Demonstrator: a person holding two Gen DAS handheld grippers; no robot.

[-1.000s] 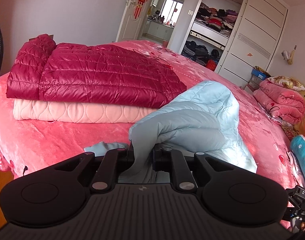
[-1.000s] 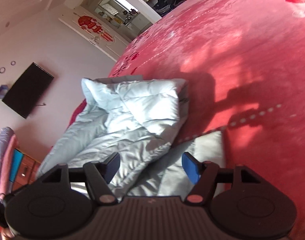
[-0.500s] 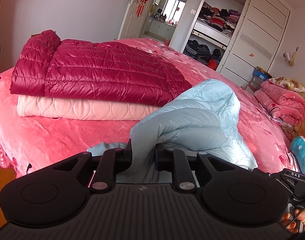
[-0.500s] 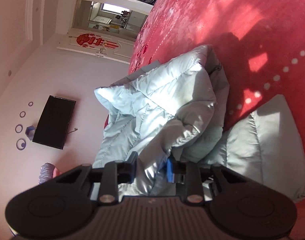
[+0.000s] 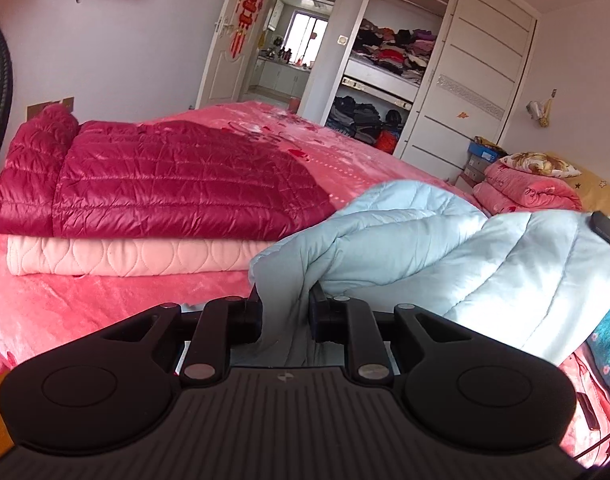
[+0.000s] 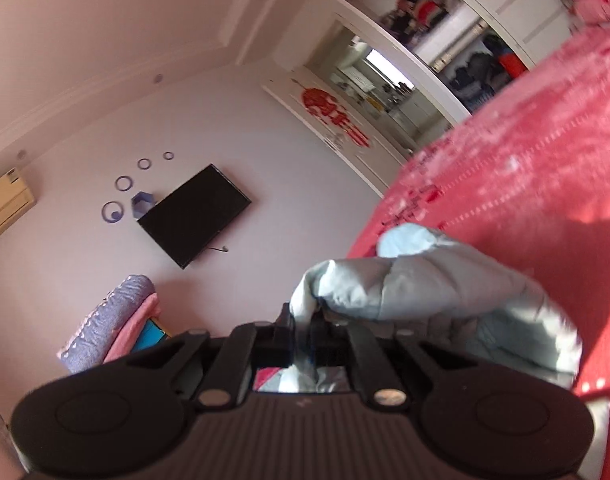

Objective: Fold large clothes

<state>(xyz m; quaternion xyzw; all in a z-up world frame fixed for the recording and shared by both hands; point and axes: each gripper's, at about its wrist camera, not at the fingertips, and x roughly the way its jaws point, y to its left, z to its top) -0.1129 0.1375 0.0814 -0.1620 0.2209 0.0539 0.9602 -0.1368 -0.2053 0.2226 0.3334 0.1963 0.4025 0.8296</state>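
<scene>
A light blue padded jacket (image 5: pixel 445 256) lies bunched on the pink bed (image 5: pixel 105 296). My left gripper (image 5: pixel 285 312) is shut on a fold of its near edge, which runs down between the black fingers. In the right wrist view the same light blue jacket (image 6: pixel 417 292) hangs lifted above the bed, and my right gripper (image 6: pixel 301 328) is shut on a pinch of its fabric. The right gripper's dark body shows at the far right edge of the left wrist view, behind the raised cloth.
A folded dark red down jacket (image 5: pixel 165 184) lies on a folded pale pink quilted garment (image 5: pixel 125 254) at the bed's left. An open wardrobe (image 5: pixel 385 60) and a doorway (image 5: pixel 293 48) stand behind. Folded pink bedding (image 5: pixel 525 192) sits at right. A television (image 6: pixel 193 212) hangs on the wall.
My right gripper went from open over the jacket to shut on its fabric, then rose and tilted up. The blue jacket's right side lifted. The left gripper kept its hold and rose slightly.
</scene>
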